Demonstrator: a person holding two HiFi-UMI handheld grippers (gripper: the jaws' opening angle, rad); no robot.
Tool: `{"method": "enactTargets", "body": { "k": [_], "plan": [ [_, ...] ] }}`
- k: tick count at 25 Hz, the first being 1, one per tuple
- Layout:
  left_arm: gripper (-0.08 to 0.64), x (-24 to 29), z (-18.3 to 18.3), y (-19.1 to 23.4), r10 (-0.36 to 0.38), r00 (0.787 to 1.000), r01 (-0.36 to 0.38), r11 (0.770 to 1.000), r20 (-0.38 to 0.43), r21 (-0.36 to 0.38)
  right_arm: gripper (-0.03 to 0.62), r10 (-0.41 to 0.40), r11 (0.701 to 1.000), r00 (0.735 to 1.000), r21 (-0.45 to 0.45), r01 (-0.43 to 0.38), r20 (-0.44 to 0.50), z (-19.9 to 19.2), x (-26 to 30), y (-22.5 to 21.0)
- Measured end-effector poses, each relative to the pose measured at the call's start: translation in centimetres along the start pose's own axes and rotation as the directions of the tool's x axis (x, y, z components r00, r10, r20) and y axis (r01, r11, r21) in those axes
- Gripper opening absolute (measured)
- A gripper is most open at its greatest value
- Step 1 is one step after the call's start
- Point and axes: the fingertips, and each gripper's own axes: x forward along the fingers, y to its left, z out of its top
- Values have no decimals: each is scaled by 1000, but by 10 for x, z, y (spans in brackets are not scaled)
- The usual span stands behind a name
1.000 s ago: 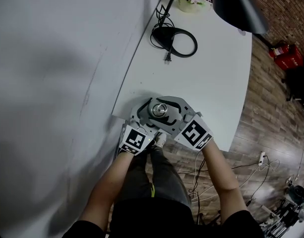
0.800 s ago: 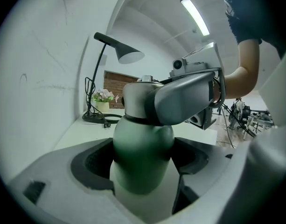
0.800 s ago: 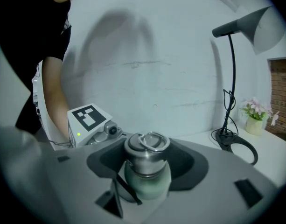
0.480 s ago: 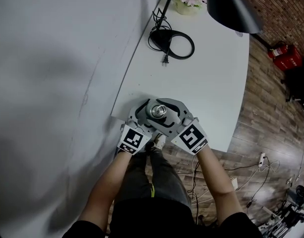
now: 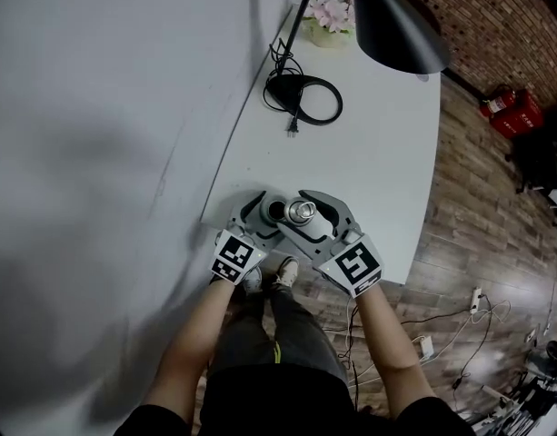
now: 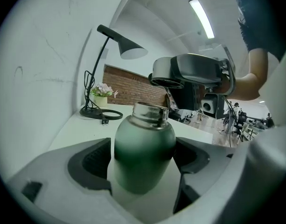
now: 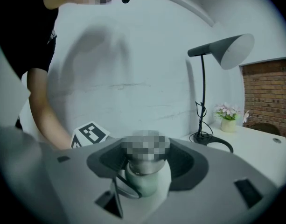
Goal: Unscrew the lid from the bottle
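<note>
A green bottle (image 6: 143,148) with a bare steel neck stands upright between the jaws of my left gripper (image 6: 145,160), which is shut on its body. In the head view its open mouth (image 5: 276,212) shows dark inside the left gripper (image 5: 269,209), over the table's near edge. The steel lid (image 5: 303,211) sits just right of that mouth, held in my right gripper (image 5: 308,210). The left gripper view shows the lid (image 6: 187,70) lifted clear, above and right of the neck. In the right gripper view the lid (image 7: 143,164) is clamped between the jaws of the right gripper (image 7: 145,162), a loop hanging under it.
The white table (image 5: 369,162) runs away from me along a grey wall on the left. A black desk lamp (image 5: 387,25) with its ring base and cable (image 5: 303,98) stands at the far end beside a small flower pot (image 5: 325,12). Wooden floor with cables lies right.
The lid, seated on the bottle between both grippers before, now sits to the right of it. The right gripper carried it right and the bottle's open mouth has come into view.
</note>
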Motion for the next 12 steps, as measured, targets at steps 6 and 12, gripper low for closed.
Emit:
{"method": "enactTargets", "body": {
  "k": [6, 12],
  "plan": [
    [388, -14, 19, 0, 19, 1000, -20, 1000, 21, 11, 265, -40, 999, 999, 7, 40, 1, 8, -21, 0],
    [388, -39, 32, -8, 49, 998, -50, 999, 36, 21, 265, -92, 996, 995, 24, 91, 31, 14, -41, -3]
  ]
}}
